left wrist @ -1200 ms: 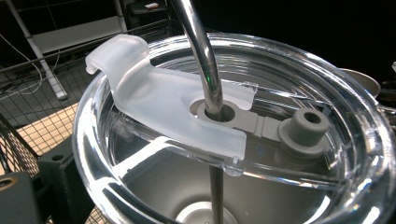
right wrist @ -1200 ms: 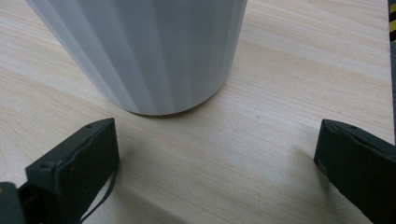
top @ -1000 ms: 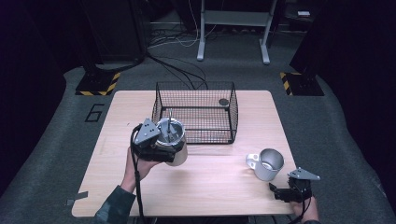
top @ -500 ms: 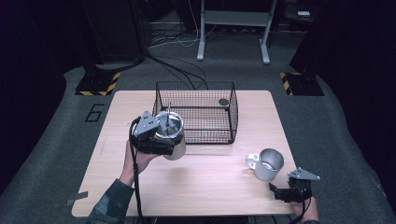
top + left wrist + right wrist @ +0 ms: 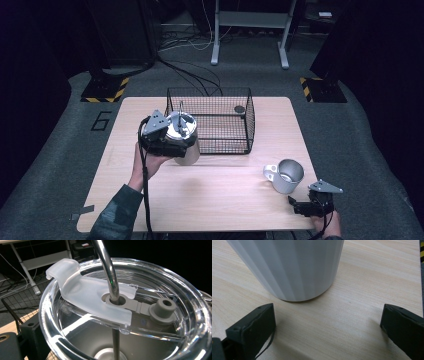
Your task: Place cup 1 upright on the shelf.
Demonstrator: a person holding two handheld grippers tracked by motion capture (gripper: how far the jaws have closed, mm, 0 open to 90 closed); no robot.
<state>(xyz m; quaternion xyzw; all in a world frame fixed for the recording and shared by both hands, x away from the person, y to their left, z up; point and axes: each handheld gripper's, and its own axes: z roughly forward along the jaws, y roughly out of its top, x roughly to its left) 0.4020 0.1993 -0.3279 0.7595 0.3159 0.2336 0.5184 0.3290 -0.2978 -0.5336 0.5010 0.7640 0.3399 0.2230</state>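
The left gripper clamps the stainless steel tumbler with clear plastic lid and bent metal straw by its body: rigid, smooth, likely slippery, top-heavy, while the right gripper rests wide open

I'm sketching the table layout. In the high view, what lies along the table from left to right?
Left gripper holding the lidded steel tumbler → wire basket → metal mug → right gripper.
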